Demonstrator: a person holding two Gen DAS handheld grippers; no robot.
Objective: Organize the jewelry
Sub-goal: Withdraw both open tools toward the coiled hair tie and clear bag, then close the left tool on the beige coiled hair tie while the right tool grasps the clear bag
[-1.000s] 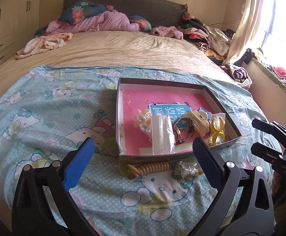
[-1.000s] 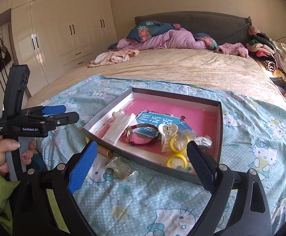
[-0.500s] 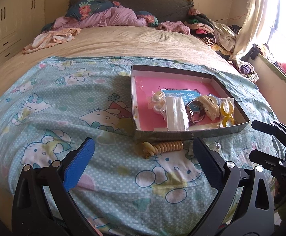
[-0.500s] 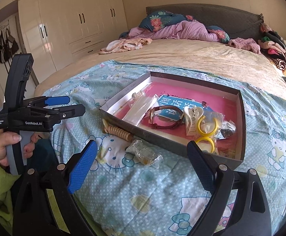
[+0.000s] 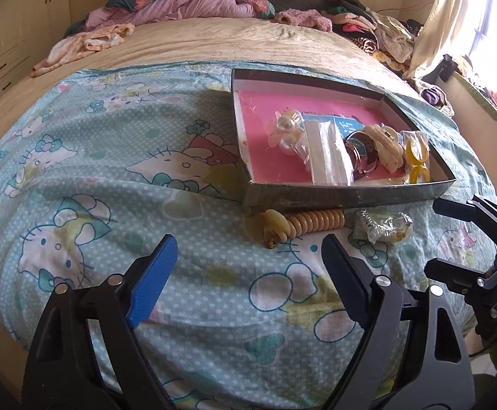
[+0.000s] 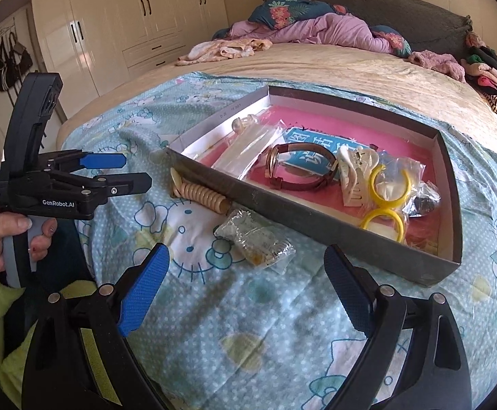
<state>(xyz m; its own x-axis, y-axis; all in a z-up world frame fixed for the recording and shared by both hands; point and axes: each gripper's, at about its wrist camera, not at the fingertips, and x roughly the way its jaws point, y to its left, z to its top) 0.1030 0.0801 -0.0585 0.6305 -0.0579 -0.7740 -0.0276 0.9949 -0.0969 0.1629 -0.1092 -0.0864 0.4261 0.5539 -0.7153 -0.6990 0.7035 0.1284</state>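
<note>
A shallow grey box with a pink floor [image 5: 347, 194] [image 6: 316, 220] lies on the Hello Kitty bedspread. It holds a pearl hair clip [image 5: 287, 130], a clear bag [image 5: 327, 157], a brown strap watch [image 6: 299, 167], a cream claw clip [image 5: 386, 147] and yellow rings [image 6: 386, 201]. Outside its near wall lie a beige coil hair tie [image 5: 303, 223] [image 6: 200, 193] and a small crinkled clear bag [image 5: 381, 229] [image 6: 255, 242]. My left gripper [image 5: 248, 282] [image 6: 129, 171] is open and empty, short of the coil tie. My right gripper [image 6: 246, 283] [image 5: 450, 239] is open and empty, just short of the crinkled bag.
Piled bedding and pillows [image 5: 187, 3] lie at the bed's head, clothes [image 5: 378, 34] heap at the far right by a curtained window. White wardrobes [image 6: 129, 17] stand to the left. The bedspread [image 5: 95, 171] stretches left of the box.
Both grippers have pulled back and down toward the foot of the bed, so the box and the two loose items sit farther ahead. Both stay open.
</note>
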